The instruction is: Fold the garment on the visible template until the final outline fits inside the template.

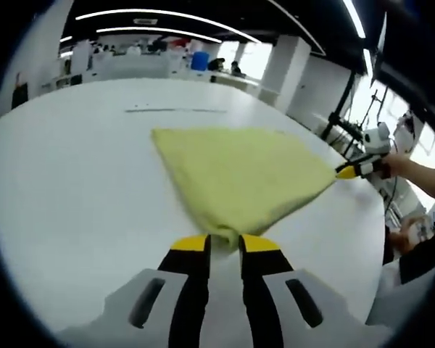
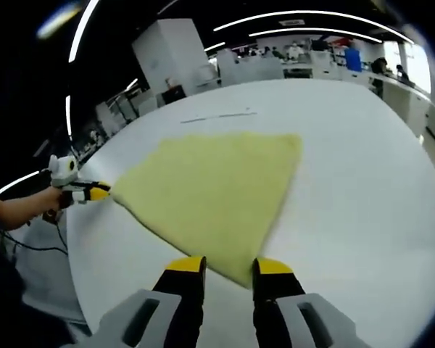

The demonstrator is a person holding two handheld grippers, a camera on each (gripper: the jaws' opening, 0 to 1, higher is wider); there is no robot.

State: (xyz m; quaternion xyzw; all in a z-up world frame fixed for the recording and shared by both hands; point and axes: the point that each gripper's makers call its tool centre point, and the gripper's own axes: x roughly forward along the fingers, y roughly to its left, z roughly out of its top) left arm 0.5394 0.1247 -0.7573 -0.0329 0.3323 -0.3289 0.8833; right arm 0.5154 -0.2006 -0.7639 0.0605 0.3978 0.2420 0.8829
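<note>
Left gripper view: yellow cloth stretched over the white table.
Left gripper and right gripper each pinch a corner.

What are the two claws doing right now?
Left claw: shut on a corner of the yellow cloth.
Right claw: shut on another corner of it.

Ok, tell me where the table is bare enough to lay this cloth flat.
White table is bare beside the yellow cloth, and beyond its far edge up to the thin dark line. Crowded only at the corners pinched by the left hand-held gripper and right hand-held gripper.
</note>
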